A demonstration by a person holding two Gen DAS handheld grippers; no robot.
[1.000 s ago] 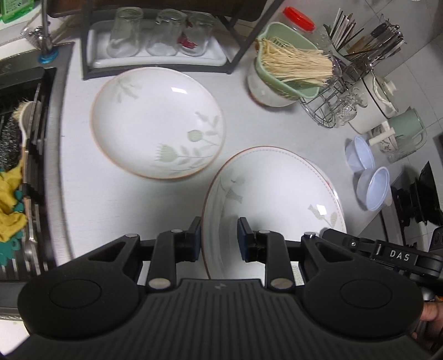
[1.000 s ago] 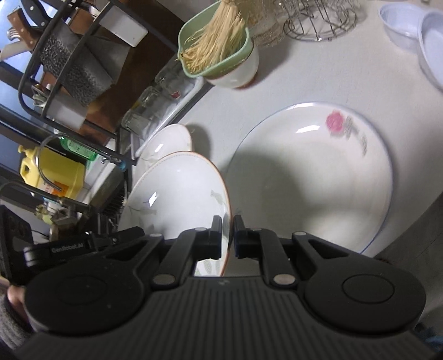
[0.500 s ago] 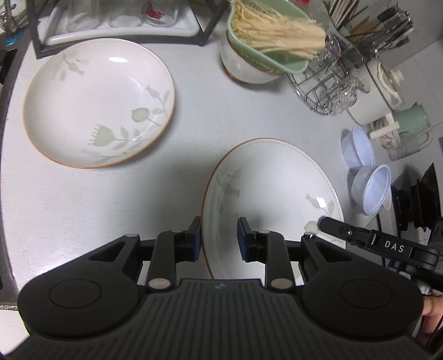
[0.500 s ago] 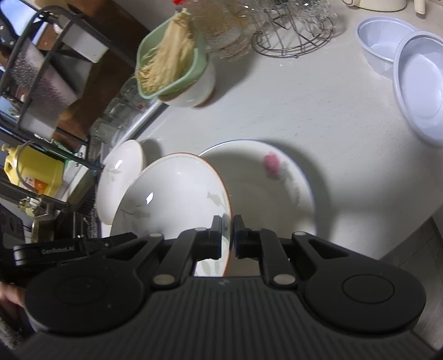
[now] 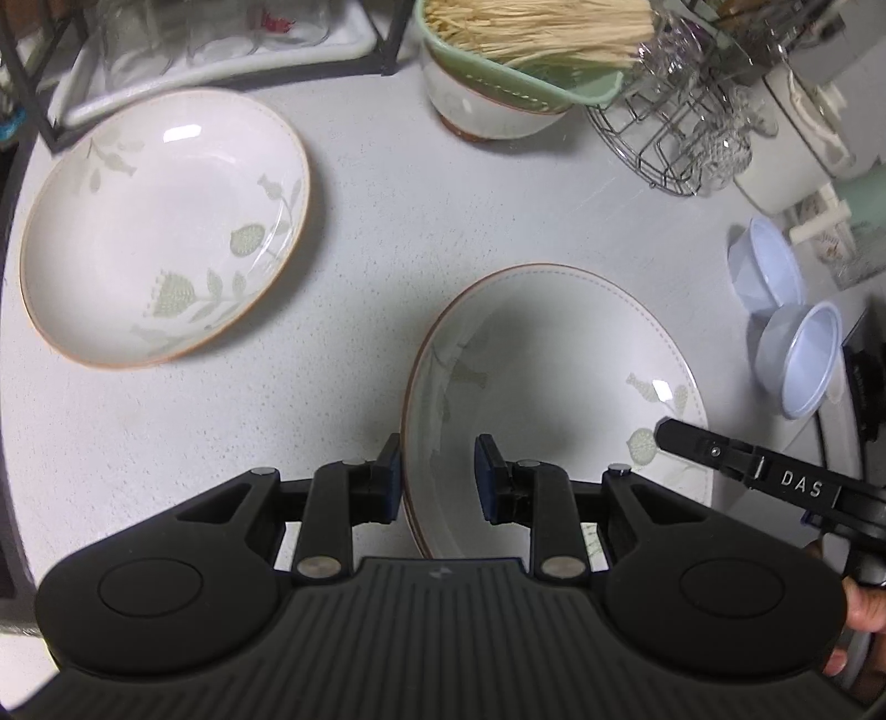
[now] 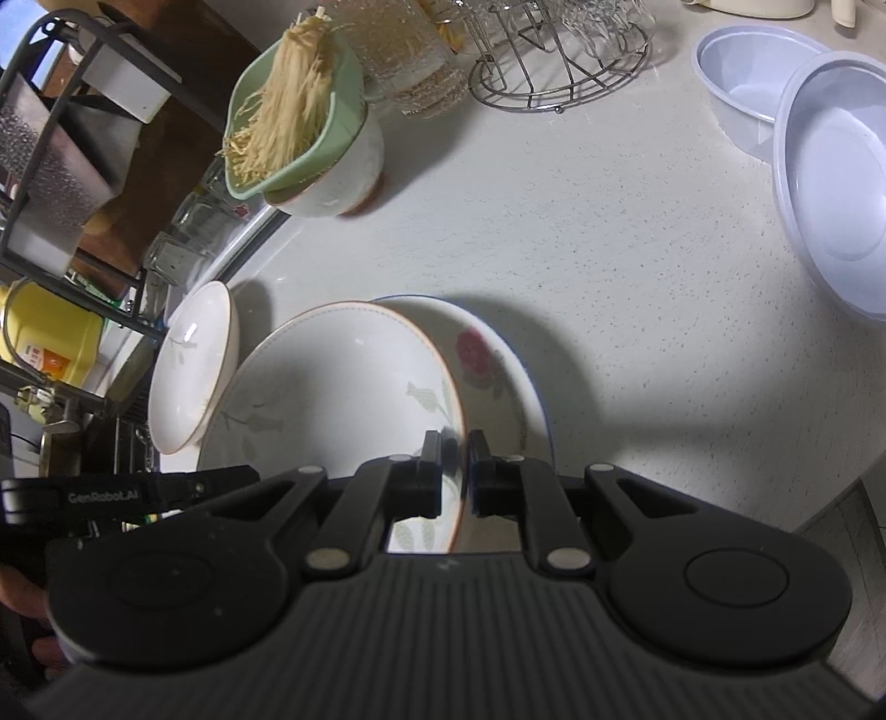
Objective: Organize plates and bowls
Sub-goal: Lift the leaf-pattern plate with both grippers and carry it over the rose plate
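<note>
Right gripper [image 6: 454, 476]: jaws nearly pressed together, pinching the right-hand rim of the leaf-pattern plate [image 6: 332, 399]. That plate is lifted and tilted, and overlaps the rose plate [image 6: 498, 365], which lies on the counter [image 6: 609, 266] just beyond and right of the jaws; whether the two plates touch cannot be told.

Left gripper [image 5: 437, 476]: jaws part spread, straddling the opposite rim of the same leaf-pattern plate [image 5: 554, 365]. The left pad [image 5: 392, 471] sits against the rim's outer side; the right pad [image 5: 487, 476] is inside the plate with a gap in front of it, so no firm pinch shows. In the left wrist view the right gripper's finger [image 5: 736, 459] reaches onto the plate's far rim, to the right of the jaws.

Further out, ahead and left of the left jaws, a second leaf-pattern plate [image 5: 166, 227] lies flat on the counter, well apart from the held one. Ahead and right of the right jaws: two pale plastic bowls [image 6: 830, 177] side by side, touching. Far ahead: green colander of noodles [image 5: 531, 50] set in a white bowl, wire rack [image 5: 670, 138] beside it, tray of glasses [image 5: 210, 50] at far left.
</note>
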